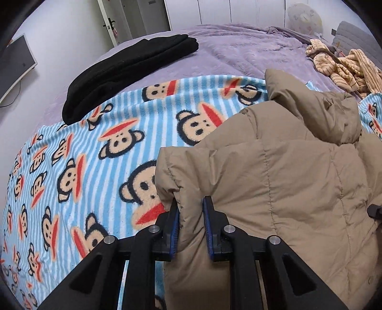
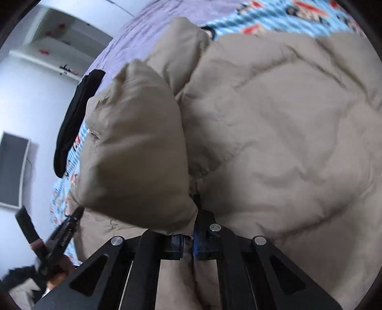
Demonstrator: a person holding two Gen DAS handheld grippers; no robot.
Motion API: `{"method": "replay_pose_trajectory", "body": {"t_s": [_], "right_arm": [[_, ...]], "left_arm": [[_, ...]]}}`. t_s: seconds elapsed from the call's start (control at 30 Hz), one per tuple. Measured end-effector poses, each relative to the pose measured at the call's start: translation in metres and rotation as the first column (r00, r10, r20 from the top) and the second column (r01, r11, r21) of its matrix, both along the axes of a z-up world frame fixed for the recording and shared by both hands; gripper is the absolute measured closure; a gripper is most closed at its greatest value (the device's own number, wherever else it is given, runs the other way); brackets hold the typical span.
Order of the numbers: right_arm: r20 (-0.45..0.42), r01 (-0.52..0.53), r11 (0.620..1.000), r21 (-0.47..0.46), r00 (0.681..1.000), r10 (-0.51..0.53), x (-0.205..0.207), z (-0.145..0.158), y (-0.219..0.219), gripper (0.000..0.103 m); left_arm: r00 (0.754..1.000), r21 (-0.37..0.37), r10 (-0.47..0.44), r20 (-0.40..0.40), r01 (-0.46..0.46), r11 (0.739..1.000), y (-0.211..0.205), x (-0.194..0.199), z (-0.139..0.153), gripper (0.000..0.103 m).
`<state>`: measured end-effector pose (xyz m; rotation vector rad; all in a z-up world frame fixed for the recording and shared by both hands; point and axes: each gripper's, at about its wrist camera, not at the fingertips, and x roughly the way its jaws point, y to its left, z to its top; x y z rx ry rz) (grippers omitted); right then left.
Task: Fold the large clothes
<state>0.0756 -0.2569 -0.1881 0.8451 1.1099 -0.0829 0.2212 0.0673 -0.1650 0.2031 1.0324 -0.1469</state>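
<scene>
A tan puffer jacket (image 1: 286, 178) lies on a blue striped monkey blanket (image 1: 95, 147) on the bed. In the left wrist view my left gripper (image 1: 191, 202) is shut on a fold at the jacket's left edge, with fabric bunched between the blue pads. In the right wrist view the jacket (image 2: 274, 119) fills the frame. My right gripper (image 2: 191, 214) is shut on its fabric, and a puffed fold covers the left finger. The left gripper (image 2: 76, 214) shows blurred at the lower left of that view, against the jacket's edge.
A folded black garment (image 1: 129, 71) lies at the blanket's far left edge on the purple bedcover (image 1: 238, 47). A crumpled beige striped garment (image 1: 343, 66) sits at the far right. A wall monitor (image 1: 16, 64) and a door (image 1: 133, 16) stand beyond the bed.
</scene>
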Motion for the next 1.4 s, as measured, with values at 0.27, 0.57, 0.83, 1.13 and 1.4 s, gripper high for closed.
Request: {"method": "replay_pose_trajectory", "body": {"t_s": [0.27, 0.57, 0.83, 1.13, 1.4], "right_arm": [[-0.009, 0.046, 0.997, -0.068, 0.999, -0.046, -0.039, 0.045, -0.025, 0.078], [0.039, -0.187, 0.939, -0.290, 0.978, 0.206, 0.020, 0.046, 0.003, 0.080], [-0.015, -0.123, 0.970, -0.211, 0.992, 0.122, -0.015, 0.011, -0.020, 0.102], [-0.039, 0.033, 0.987, -0.156, 0.998, -0.040, -0.061, 0.039, -0.054, 0.095], [-0.081, 0.091, 0.995, -0.030, 0.992, -0.093, -0.130, 0.037, -0.070, 0.095]], "left_arm": [[0.995, -0.216, 0.096, -0.001, -0.094, 0.972, 0.051, -0.010, 0.054, 0.083], [0.994, -0.039, 0.067, -0.086, -0.071, 0.997, 0.003, -0.025, -0.018, 0.083], [0.997, 0.014, 0.027, -0.066, -0.026, 1.000, -0.001, -0.028, -0.023, 0.082], [0.994, -0.027, 0.014, -0.107, -0.017, 0.999, -0.005, -0.062, 0.024, 0.082], [0.988, -0.071, -0.031, -0.152, 0.020, 0.997, -0.043, -0.112, 0.036, 0.082]]}}
